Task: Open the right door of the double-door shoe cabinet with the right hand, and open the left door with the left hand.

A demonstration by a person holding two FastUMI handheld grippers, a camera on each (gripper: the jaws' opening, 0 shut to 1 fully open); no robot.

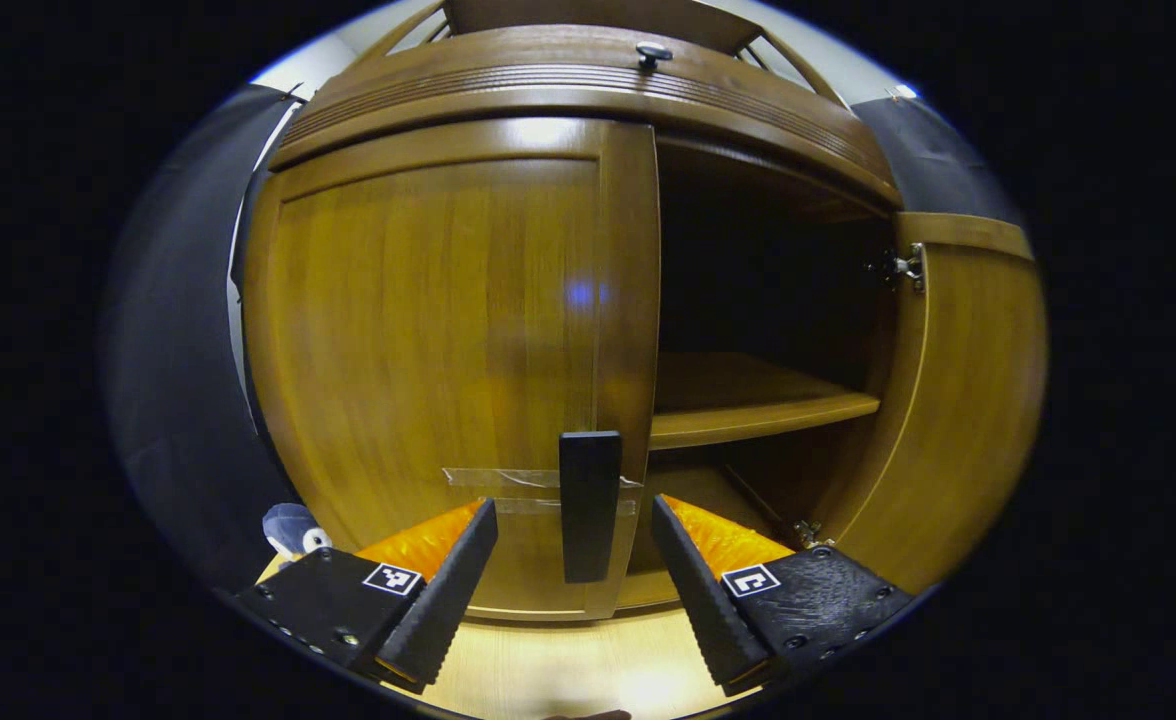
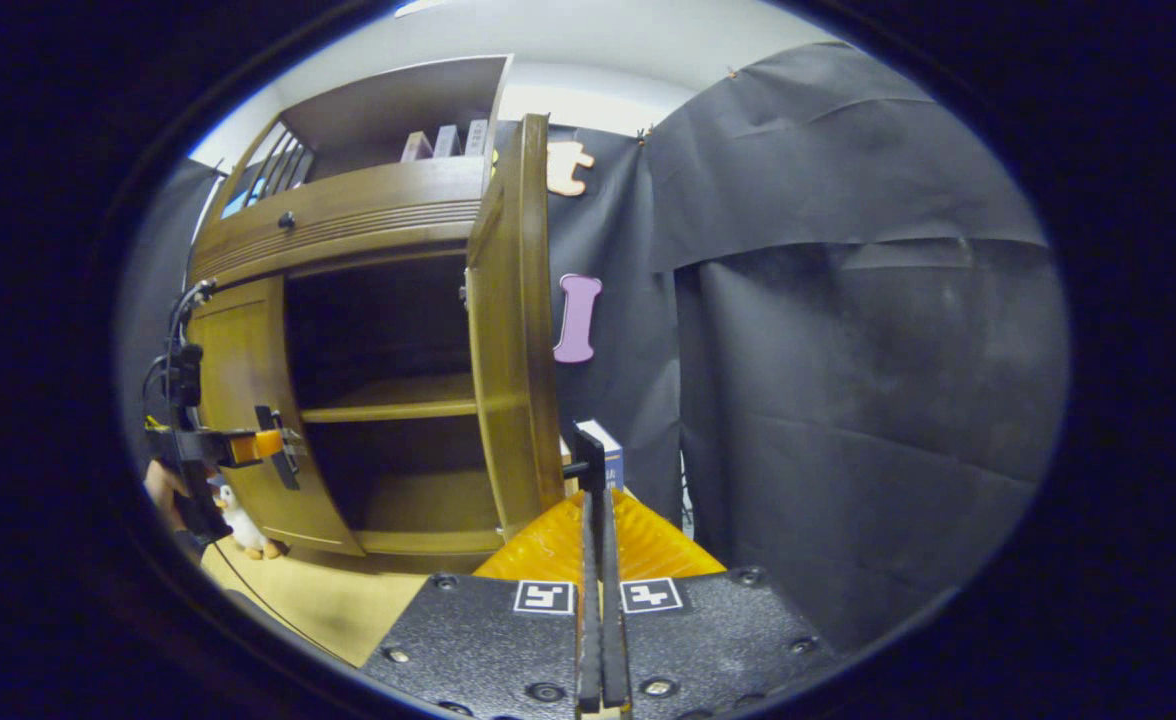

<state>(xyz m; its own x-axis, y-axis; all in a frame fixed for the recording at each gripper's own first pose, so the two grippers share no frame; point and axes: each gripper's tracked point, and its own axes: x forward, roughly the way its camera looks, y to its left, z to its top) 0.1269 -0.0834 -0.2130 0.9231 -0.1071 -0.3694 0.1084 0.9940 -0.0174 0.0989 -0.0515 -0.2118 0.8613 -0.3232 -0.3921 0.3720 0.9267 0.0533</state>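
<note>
The right door (image 2: pixel 518 330) of the cabinet (image 1: pixel 588 90) stands open at 3 o'clock; the left door (image 1: pixel 438 350) is closed. The left gripper (image 1: pixel 573 560) is released around its handle (image 1: pixel 589 505). The right gripper (image 2: pixel 598 520) is clenched on the right handle (image 2: pixel 588 455).

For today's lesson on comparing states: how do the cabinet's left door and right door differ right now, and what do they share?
The left door is shut or nearly so; the right door is swung wide, baring a shelf. The left door's handle sits between the open left tongs; the right door's handle is just ahead of the closed right tongs. Both are brown wood.
</note>
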